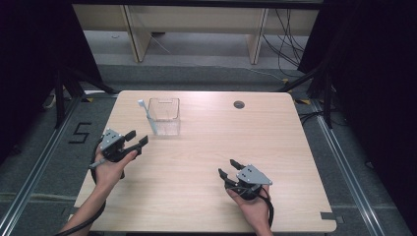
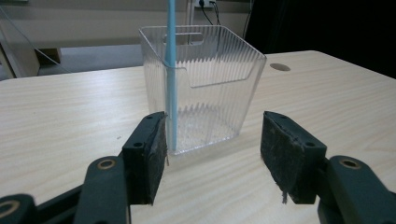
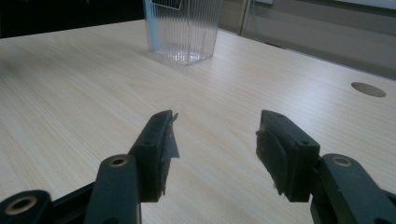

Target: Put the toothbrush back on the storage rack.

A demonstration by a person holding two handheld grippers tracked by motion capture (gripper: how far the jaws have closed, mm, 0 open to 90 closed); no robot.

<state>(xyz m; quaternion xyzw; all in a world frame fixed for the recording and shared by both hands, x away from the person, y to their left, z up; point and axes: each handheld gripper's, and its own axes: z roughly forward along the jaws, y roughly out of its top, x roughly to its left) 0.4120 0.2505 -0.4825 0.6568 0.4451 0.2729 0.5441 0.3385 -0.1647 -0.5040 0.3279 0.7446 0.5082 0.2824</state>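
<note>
the clear ribbed plastic box (image 1: 164, 117) stood toward the far left of the pale wooden bench (image 1: 275, 147), a light blue toothbrush (image 2: 171, 79) leaning up in its near corner, bristles probably at the top. the left gripper (image 1: 136, 139) waited just short of it, jaws spread; the right gripper (image 1: 229, 167) sat well apart, jaws spread too. a careless grab might have tipped that light box over.
</note>
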